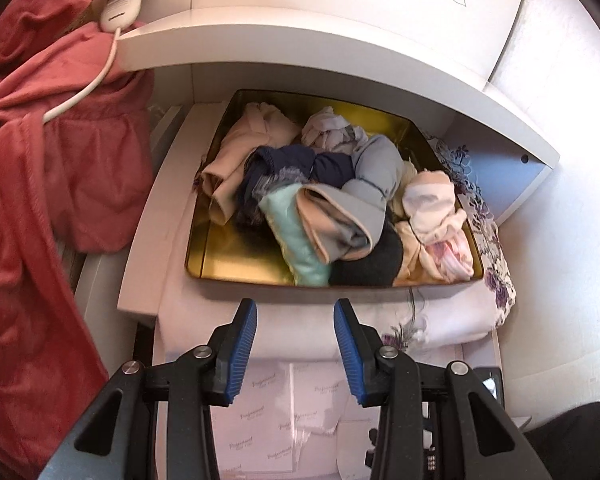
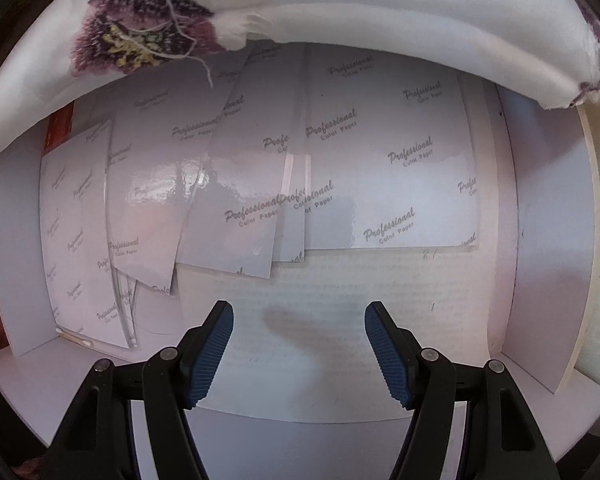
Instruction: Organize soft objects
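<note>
A gold metal tray (image 1: 220, 256) sits in an open white drawer, on folded white cloth with purple flowers (image 1: 452, 320). It holds several rolled soft items: beige (image 1: 236, 160), navy (image 1: 288, 168), grey-blue (image 1: 372, 176), mint (image 1: 292, 232), dark grey (image 1: 372, 264) and pink-white (image 1: 432, 204). My left gripper (image 1: 295, 320) is open and empty, just in front of the tray. My right gripper (image 2: 299, 328) is open and empty above the drawer's front part, under the flowered cloth's edge (image 2: 148, 36).
Glossy sheets printed "Professional Color Paper" (image 2: 380, 152) line the drawer bottom. A white shelf (image 1: 300, 44) overhangs the tray. A red plush robe (image 1: 28, 184) hangs at the left with a white corded controller (image 1: 120, 8). White drawer walls (image 2: 548, 220) stand on both sides.
</note>
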### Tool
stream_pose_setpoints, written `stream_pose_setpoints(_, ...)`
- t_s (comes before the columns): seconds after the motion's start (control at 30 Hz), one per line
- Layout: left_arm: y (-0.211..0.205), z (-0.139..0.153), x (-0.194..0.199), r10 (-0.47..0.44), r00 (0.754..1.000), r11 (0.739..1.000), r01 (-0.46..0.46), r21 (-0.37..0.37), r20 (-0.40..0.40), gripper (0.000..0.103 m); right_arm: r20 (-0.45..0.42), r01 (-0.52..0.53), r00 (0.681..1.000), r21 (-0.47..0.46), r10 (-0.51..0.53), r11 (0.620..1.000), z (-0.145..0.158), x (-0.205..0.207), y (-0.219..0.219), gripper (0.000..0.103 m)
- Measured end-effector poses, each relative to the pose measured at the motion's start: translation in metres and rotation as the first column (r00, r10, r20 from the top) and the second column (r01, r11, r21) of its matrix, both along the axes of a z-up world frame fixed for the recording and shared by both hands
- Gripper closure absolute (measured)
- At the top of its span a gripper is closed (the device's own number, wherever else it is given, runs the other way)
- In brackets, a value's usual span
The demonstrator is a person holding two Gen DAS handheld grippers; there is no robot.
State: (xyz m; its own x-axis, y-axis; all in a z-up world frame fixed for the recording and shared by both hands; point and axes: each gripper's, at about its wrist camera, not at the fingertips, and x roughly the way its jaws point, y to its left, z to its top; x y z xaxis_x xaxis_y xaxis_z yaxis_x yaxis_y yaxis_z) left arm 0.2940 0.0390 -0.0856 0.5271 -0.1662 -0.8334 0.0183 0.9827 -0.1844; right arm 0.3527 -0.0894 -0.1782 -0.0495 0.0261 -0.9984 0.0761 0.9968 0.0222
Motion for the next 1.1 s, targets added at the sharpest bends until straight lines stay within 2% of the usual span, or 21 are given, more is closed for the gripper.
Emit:
stream_pose_setpoints(0.43,0.022,-0.034,-0.048,0.103,0.986,0.995,-0.105,-0.003,-0.130,0.063,0.069,-0.081,0.994,-0.099,0.088,0.992,0.019,-0.006,0.022,0.030)
stream_pose_setpoints(0.63,0.021,-0.046,-0.057,0.106,0.981,0.994,-0.103,0.027,-0.159,0.063,0.135,-0.066,0.988,-0.114,0.081,0.991,0.042,-0.008,0.022,0.028)
stream_pose_setpoints(0.87,0.019,-0.041,-0.063,0.091,0.987,0.995,-0.085,0.047,-0.134,0.063,0.242,-0.065,0.966,-0.135,0.097,0.989,0.082,-0.009,0.028,0.028)
stream_pose_setpoints(1.1,0.019,-0.024,-0.072,0.086,0.993,0.995,-0.081,0.056,-0.084,0.063,0.363,-0.064,0.925,-0.131,0.108,0.989,0.128,-0.017,0.041,0.028)
